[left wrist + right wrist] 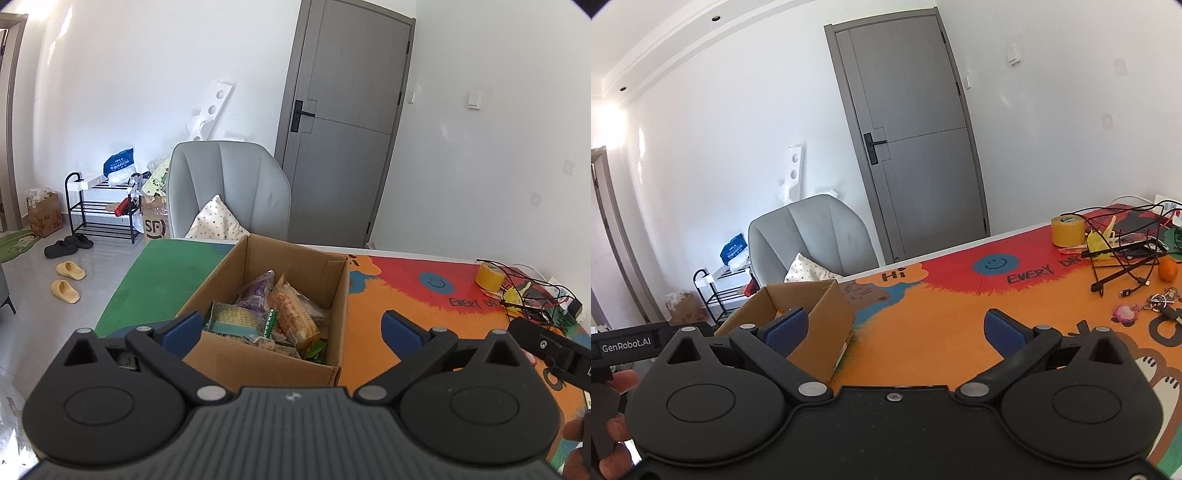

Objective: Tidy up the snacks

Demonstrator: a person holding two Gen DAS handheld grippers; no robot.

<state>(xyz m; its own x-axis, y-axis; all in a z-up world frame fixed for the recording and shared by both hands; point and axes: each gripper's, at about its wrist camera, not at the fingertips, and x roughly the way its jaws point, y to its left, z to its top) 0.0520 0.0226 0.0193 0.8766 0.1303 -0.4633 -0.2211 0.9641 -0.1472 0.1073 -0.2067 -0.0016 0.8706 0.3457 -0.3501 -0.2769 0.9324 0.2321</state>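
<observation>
An open cardboard box (266, 363) is seen on the surface (406, 332), on a brightly printed mat of green, orange and red. Several wrapped snacks are piled inside it: a green-and-white packet (238, 321), an orange-toned packet (295, 317) and a purple packet (256, 290), lying against one another. No snack is visible on the mat outside the box.

The left gripper (291, 326) is held just in front of the box and above its near wall, its blue-padded jaws spread wide with nothing gripped between them. In the right wrist view the same box (820, 314) is shown to the left of the right gripper (897, 328), whose jaws are likewise set wide and empty over bare orange mat. A person's fingers (624, 380) are seen at that view's left edge, beside a black housing marked "GenRobot.AI".

Farther along the surface, near the wall, a roll of yellow tape (1067, 230), a tangle of black cables (1123, 254), an orange fruit (1168, 268) and a bunch of keys (1160, 301) are gathered. Beyond the surface a grey chair (229, 184) with a patterned cushion (218, 221) is placed before a closed grey door (351, 122), and a black shoe rack (103, 210) and yellow slippers (68, 280) are seen on the floor.
</observation>
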